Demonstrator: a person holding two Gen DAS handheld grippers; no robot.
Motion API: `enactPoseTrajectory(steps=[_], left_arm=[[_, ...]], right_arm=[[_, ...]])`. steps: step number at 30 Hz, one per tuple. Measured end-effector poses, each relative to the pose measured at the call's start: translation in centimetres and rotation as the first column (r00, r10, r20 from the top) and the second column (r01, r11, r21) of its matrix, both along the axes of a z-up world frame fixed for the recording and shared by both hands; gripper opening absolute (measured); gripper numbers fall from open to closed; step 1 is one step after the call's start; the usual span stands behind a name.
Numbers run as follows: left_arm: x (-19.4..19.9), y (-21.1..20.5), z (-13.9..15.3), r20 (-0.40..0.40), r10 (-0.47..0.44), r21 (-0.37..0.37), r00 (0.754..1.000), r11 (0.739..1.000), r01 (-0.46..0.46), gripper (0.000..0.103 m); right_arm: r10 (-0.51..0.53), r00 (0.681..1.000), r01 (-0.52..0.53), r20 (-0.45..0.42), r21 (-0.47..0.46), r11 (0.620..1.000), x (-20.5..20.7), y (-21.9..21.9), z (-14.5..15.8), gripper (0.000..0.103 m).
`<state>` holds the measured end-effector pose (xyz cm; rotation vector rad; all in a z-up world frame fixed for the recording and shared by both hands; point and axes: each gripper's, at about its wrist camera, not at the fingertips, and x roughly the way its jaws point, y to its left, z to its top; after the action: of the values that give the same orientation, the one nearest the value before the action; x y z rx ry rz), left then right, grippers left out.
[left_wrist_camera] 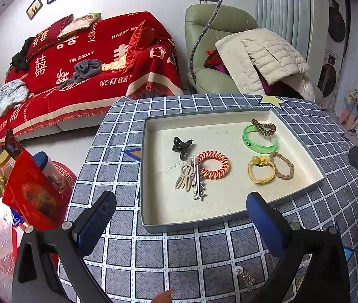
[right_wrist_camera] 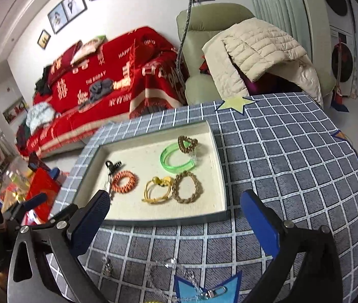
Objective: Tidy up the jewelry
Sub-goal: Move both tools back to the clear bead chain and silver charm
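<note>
Meanwhile, both claws are hanging spread wide and empty over the checked tablecloth (left_wrist_camera: 179, 252), the left gripper (left_wrist_camera: 181, 212) hovering just short of the tray's (left_wrist_camera: 151, 227) near rim and the right gripper (right_wrist_camera: 176, 212) doing likewise. Inside the tray, beyond both, the orange coil tie (left_wrist_camera: 213, 164), silver clip (left_wrist_camera: 197, 179) and green bangle (left_wrist_camera: 259, 140) are lying apart from either claw. Nearer than the tray, a chain (right_wrist_camera: 176, 275) is resting on the cloth below the right gripper.

Ahead of the left claw (left_wrist_camera: 181, 214), a tray (left_wrist_camera: 229, 218) sits on the desk (left_wrist_camera: 179, 255). In the tray, a hair claw clip (left_wrist_camera: 182, 146) lies far left, two hair pins (left_wrist_camera: 191, 176) nearer, a coiled hair tie (left_wrist_camera: 213, 164) just right of them. Further right lie a beaded hair tie (left_wrist_camera: 261, 170) and a braided hair tie (left_wrist_camera: 283, 165), touching; a bangle (left_wrist_camera: 259, 139) lies behind them. Near the right claw (right_wrist_camera: 176, 209), a chain (right_wrist_camera: 173, 277) lies on the desk.
</note>
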<state>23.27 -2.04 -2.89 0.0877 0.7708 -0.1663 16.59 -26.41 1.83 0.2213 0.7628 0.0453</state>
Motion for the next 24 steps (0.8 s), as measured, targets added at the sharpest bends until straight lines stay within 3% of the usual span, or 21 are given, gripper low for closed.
enactPoseTrajectory(steps=[5,11,17,24], left_arm=[[-0.9,0.5,0.6,0.013,0.016,0.04,1.0,0.999,-0.016,0.103],[-2.6,1.1,0.8,-0.01,0.0,0.017,1.0,1.0,0.0,0.103],[-4.8,0.5,-0.5,-0.076,-0.043,0.039,0.996,0.998,0.046,0.103],[-7.6,0.2,-2.3,-0.141,-0.059,0.0,0.988,0.998,0.06,0.103]], right_arm=[[0.013,1.0,-0.013,-0.003,-0.091,0.996,-0.3,1.0,0.6,0.103],[0.032,0.999,-0.033,-0.039,-0.041,0.999,-0.4,0.7,0.3,0.103],[0.053,0.996,-0.054,-0.075,-0.02,0.998,-0.9,0.6,-0.6,0.103],[0.071,0.987,-0.078,-0.142,-0.043,0.996,-3.0,0.3,-2.8,0.103]])
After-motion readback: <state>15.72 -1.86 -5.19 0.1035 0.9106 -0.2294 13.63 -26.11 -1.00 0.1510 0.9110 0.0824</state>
